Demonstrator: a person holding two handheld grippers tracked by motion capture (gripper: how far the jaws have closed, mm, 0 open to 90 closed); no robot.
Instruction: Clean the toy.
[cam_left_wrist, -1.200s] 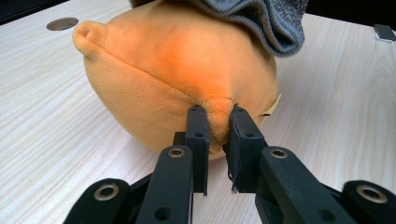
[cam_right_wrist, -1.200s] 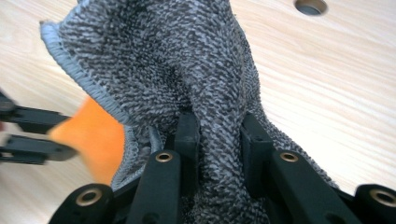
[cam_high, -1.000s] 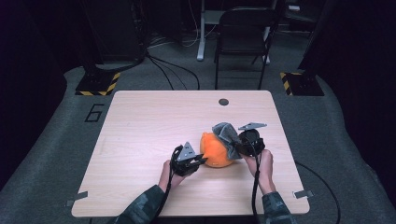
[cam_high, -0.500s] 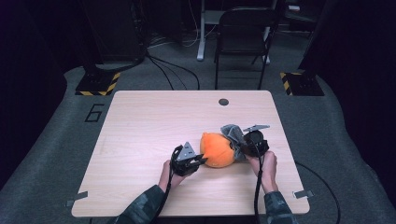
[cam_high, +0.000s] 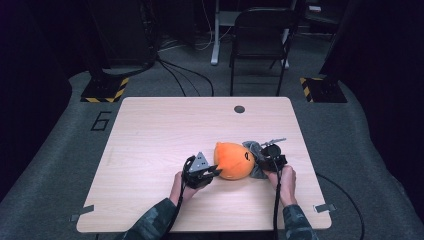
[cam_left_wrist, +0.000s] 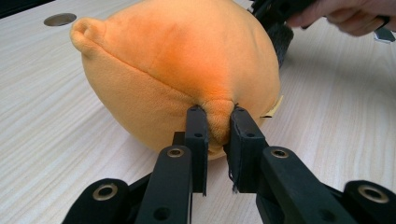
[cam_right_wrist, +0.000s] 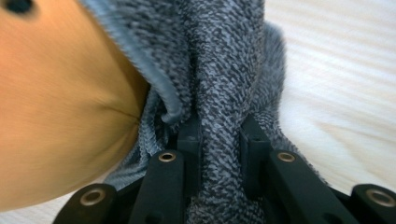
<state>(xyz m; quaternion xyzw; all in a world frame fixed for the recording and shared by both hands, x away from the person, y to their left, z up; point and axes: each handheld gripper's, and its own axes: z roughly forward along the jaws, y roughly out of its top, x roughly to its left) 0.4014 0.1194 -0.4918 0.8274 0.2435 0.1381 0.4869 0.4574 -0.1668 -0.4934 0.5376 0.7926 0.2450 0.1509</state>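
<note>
While the left gripper (cam_left_wrist: 215, 122) pinches the orange plush (cam_high: 233, 160), the right gripper (cam_right_wrist: 219, 135) clamps its grey cloth (cam_right_wrist: 224, 70) (table (cam_high: 165, 130) otherwise bare).

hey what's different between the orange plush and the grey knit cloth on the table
The plush is bright orange, smooth and rounded; the cloth is speckled grey, ribbed and bunched into folds. The plush is the bulkier of the two; the cloth shows as a small bunch at its right end. The left gripper pinches the plush, the right gripper pinches the cloth. Both are soft and rest on the table.
</note>
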